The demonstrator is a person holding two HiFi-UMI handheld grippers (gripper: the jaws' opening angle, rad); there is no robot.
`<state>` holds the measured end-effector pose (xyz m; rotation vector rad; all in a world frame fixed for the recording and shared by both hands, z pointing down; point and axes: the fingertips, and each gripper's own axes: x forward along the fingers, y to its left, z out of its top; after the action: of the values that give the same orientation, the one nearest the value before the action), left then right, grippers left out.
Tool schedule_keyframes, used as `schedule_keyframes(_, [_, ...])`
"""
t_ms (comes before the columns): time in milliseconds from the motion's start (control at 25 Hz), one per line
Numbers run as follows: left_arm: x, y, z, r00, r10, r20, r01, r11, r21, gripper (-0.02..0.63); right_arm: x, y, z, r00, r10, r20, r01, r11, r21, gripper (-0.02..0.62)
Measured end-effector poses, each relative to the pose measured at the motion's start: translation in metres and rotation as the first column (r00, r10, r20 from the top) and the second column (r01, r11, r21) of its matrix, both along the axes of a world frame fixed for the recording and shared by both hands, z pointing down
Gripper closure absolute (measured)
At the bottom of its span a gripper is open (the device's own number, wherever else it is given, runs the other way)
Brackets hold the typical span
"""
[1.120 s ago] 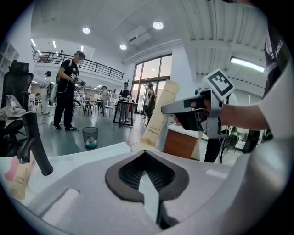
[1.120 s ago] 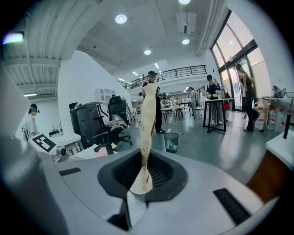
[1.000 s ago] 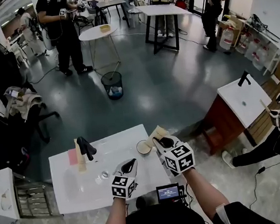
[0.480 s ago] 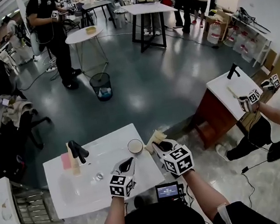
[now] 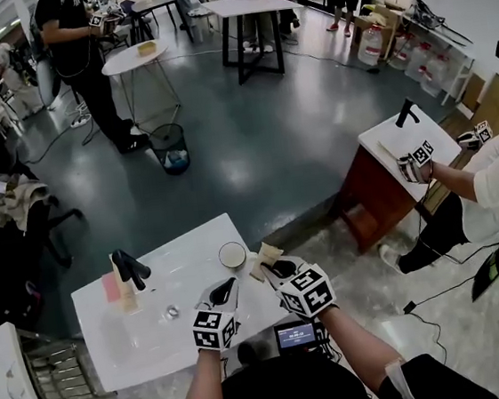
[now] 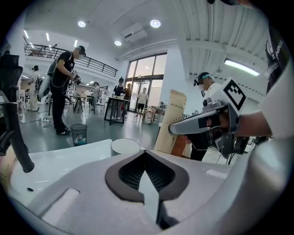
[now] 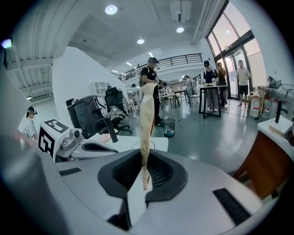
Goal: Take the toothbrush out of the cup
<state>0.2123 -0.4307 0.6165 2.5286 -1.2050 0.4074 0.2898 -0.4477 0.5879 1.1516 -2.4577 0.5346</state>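
A white cup (image 5: 233, 255) stands near the right edge of the white table (image 5: 149, 340), and nothing shows inside it. My right gripper (image 5: 273, 267) is shut on the toothbrush in its flat beige paper sleeve (image 5: 265, 257), held just right of the cup and outside it. In the right gripper view the sleeve (image 7: 146, 114) rises upright from between the pads of that gripper (image 7: 144, 170), with the cup (image 7: 138, 147) behind it. My left gripper (image 5: 227, 286) hovers over the table in front of the cup, shut on nothing. The left gripper view shows its pads meeting (image 6: 146, 167), the cup (image 6: 125, 146) and the sleeve (image 6: 171, 121).
A black stand with beige and pink pieces (image 5: 125, 273) sits at the table's left. A small clear object (image 5: 171, 313) lies mid-table. A small screen (image 5: 296, 334) is at my chest. Another person works grippers at a white table (image 5: 409, 145) on the right. People, tables and a bin (image 5: 170, 148) stand farther off.
My right gripper has sunk with the sleeve, from up beside the cup to lower at its right. The left gripper has drifted slightly, still shut.
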Motion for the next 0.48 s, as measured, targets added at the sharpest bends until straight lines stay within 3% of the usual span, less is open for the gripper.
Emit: schedule_keyframes(480, [0.0, -0.002, -0.003, 1.0, 0.008, 0.004, -0.008, 1.0, 0.009, 0.597, -0.012, -0.001, 0.0, 1.0, -0.028, -0.001, 0.028, 1.0, -0.003, 0.552])
